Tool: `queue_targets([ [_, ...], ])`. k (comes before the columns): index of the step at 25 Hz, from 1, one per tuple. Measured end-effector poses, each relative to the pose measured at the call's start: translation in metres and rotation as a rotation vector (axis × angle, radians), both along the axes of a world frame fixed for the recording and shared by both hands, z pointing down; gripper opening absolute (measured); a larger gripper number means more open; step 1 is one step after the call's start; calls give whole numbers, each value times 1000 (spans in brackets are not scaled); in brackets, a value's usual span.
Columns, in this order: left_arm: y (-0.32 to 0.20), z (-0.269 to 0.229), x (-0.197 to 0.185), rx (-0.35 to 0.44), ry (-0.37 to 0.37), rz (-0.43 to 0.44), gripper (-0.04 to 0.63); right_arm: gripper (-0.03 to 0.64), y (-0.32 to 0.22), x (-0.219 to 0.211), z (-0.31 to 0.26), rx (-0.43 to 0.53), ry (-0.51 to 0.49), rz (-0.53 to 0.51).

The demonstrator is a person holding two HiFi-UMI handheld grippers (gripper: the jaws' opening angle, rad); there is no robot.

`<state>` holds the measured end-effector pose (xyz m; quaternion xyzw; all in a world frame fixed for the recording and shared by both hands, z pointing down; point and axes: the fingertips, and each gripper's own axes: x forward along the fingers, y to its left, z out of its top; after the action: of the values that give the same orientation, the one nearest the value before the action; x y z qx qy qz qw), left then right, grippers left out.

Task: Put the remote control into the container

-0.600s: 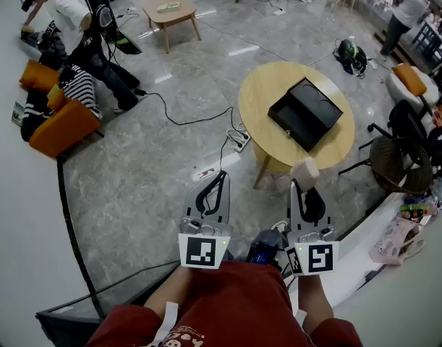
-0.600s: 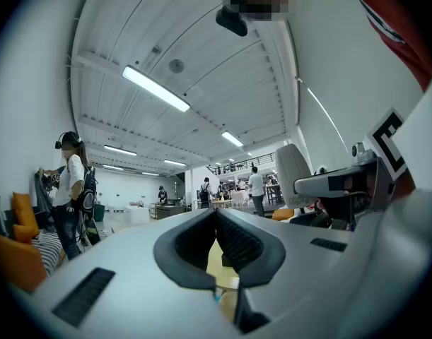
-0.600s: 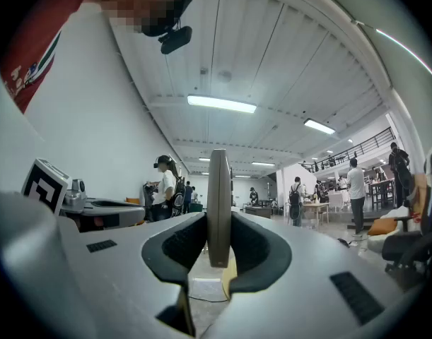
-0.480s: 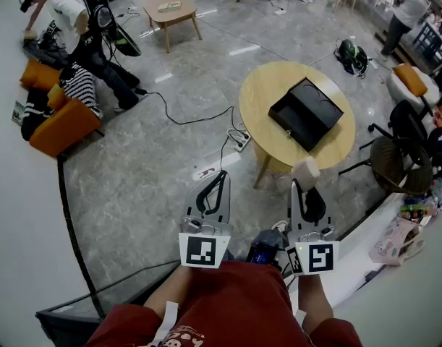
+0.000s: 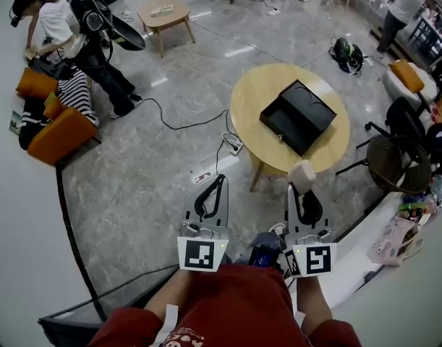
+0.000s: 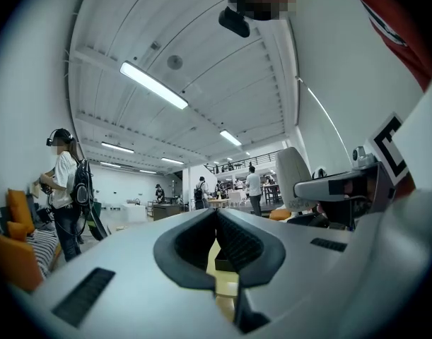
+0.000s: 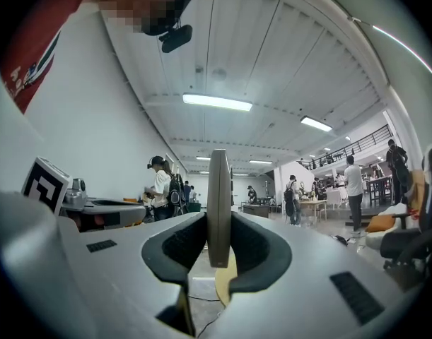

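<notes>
Wooden round table with one black container, open, toward its right edge: the head view shows both plainly from above. One cream remote control stands upright in my right gripper, apart from the container. Only the right gripper view shows both pads clamped on its flat sides. The second gripper, the left gripper, has its jaws together and empty.
</notes>
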<state>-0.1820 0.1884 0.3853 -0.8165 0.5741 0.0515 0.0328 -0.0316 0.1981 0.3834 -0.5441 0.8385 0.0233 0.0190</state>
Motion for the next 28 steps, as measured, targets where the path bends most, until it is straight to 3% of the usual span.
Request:
queue_targets([
  [11,-48,-2,94,-24,-18,76,15,115,-37,88,7,-29,-32,56],
  [22,-116,3,239,-41,-51,204,15,115,-86,222,16,-57,-97,137],
  [28,-151,3,307,-38,-58,249,15,115,-111,291,19,-52,-84,172],
])
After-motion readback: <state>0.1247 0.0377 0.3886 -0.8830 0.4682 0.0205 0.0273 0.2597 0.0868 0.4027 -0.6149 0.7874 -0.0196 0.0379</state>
